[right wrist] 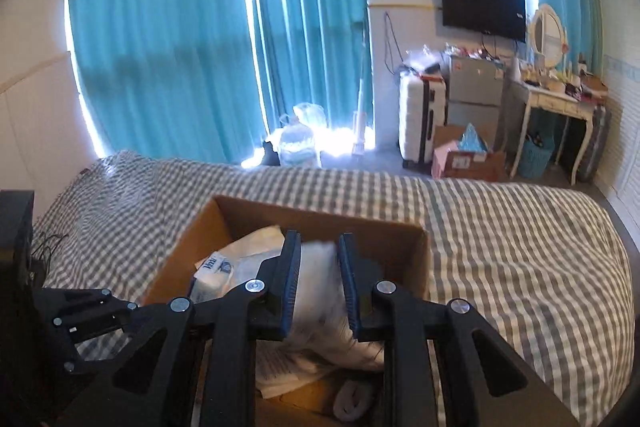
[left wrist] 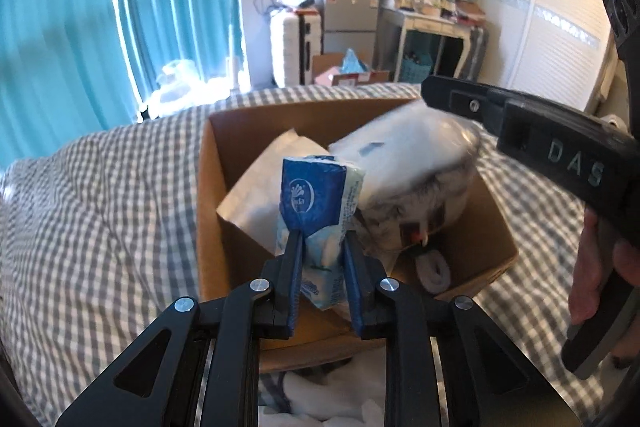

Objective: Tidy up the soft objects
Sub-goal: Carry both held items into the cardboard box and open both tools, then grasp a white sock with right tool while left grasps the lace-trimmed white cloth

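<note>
A brown cardboard box [left wrist: 208,195] lies on the checked bed. My left gripper [left wrist: 322,251] is shut on a blue-and-white tissue pack [left wrist: 316,203] and holds it upright over the box's near side. My right gripper [right wrist: 318,251] is shut on a clear plastic bag with a grey furry soft item [right wrist: 316,291] inside, above the box [right wrist: 172,259]. In the left wrist view that bag [left wrist: 408,163] is blurred over the box's right part, under the right gripper's body [left wrist: 560,155]. A white packet [left wrist: 260,183] and a rolled grey sock [left wrist: 434,269] lie in the box.
The grey-and-white checked bedspread [right wrist: 520,247] surrounds the box. White soft items [left wrist: 320,399] lie at the box's near edge. Teal curtains, a white suitcase [right wrist: 420,119], a small fridge, a dressing table and a floor box stand beyond the bed.
</note>
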Demonstrator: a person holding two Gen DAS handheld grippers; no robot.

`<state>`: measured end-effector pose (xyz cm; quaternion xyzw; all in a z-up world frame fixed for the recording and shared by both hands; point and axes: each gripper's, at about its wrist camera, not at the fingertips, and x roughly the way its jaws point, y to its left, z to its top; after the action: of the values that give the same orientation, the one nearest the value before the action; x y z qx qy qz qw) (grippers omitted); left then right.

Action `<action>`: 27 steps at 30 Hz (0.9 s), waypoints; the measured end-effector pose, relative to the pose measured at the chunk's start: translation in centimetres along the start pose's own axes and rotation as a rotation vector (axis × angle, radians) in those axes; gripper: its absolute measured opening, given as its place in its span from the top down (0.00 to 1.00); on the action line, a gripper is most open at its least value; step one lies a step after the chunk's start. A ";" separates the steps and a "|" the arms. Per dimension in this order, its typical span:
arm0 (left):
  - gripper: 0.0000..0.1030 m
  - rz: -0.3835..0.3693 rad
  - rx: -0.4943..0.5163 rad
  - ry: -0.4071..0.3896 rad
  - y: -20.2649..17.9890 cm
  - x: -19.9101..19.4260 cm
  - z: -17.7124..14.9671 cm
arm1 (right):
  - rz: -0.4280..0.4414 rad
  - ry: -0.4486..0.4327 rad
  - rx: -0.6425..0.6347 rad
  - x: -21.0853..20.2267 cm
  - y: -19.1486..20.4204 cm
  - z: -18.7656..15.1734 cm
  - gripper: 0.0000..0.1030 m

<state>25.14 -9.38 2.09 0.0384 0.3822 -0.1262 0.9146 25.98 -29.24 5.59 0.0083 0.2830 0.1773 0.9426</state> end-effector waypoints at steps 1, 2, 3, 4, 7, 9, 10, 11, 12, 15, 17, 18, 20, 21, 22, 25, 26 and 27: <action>0.78 -0.002 0.001 0.005 -0.1 -0.1 0.0 | 0.004 0.000 0.019 -0.3 -0.3 0.1 0.81; 0.76 -0.007 0.002 0.012 -0.1 -0.1 0.0 | -0.003 -0.005 0.030 -0.6 -0.6 0.2 0.81; 0.75 -0.015 -0.001 0.020 0.0 -0.3 -0.1 | -0.017 -0.014 0.036 -1.2 -0.7 0.6 0.75; 0.71 -0.019 -0.009 0.025 0.1 -0.6 -0.1 | -0.024 -0.018 0.039 -1.7 -1.0 0.8 0.68; 0.58 -0.033 -0.029 0.014 0.5 -2.3 -0.3 | -0.032 -0.048 0.035 -3.8 -0.6 1.0 0.42; 0.47 -0.027 -0.033 -0.008 0.6 -3.5 -0.4 | -0.059 -0.044 0.009 -5.4 -0.2 1.0 0.42; 0.42 -0.021 -0.034 -0.018 0.7 -4.2 -0.4 | -0.066 -0.042 0.002 -6.1 -0.1 0.8 0.39; 0.37 -0.014 -0.037 -0.034 0.8 -5.4 -0.6 | -0.074 -0.039 -0.007 -7.0 0.1 0.7 0.36; 0.34 -0.012 -0.041 -0.043 1.0 -6.1 -0.6 | -0.083 -0.036 -0.014 -7.9 0.2 0.5 0.28; 0.24 -0.012 -0.055 -0.074 1.4 -8.7 -1.1 | -0.106 -0.028 -0.058 -10.9 1.1 -0.1 0.16; 0.16 0.005 -0.057 -0.092 1.7 -10.2 -1.6 | -0.116 -0.037 -0.084 -12.7 1.7 -0.6 0.12; 0.14 0.022 -0.062 -0.103 1.9 -11.1 -2.0 | -0.118 -0.044 -0.089 -13.7 2.1 -0.8 0.08; 0.13 0.037 -0.072 -0.115 2.3 -12.2 -2.9 | -0.116 -0.064 -0.092 -15.6 2.6 -1.4 0.02; 0.13 0.035 -0.078 -0.120 2.5 -12.7 -3.4 | -0.114 -0.075 -0.090 -16.5 3.0 -1.9 0.00; 0.13 0.035 -0.079 -0.121 2.7 -13.1 -4.0 | -0.109 -0.079 -0.090 -17.0 3.2 -2.2 0.00; 0.13 0.057 -0.086 -0.130 3.1 -13.5 -5.8 | -0.083 -0.089 -0.091 -18.0 4.4 -3.7 0.00; 0.13 0.064 -0.095 -0.133 3.3 -13.5 -6.4 | -0.074 -0.080 -0.091 -17.9 4.8 -4.3 0.00; 0.13 0.071 -0.115 -0.135 3.5 -13.4 -7.3 | -0.065 -0.067 -0.091 -17.5 5.1 -4.8 0.00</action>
<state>12.01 -2.06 6.38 -0.0095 0.3247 -0.0739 0.9429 8.07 -30.79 11.43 -0.0379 0.2429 0.1589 0.9562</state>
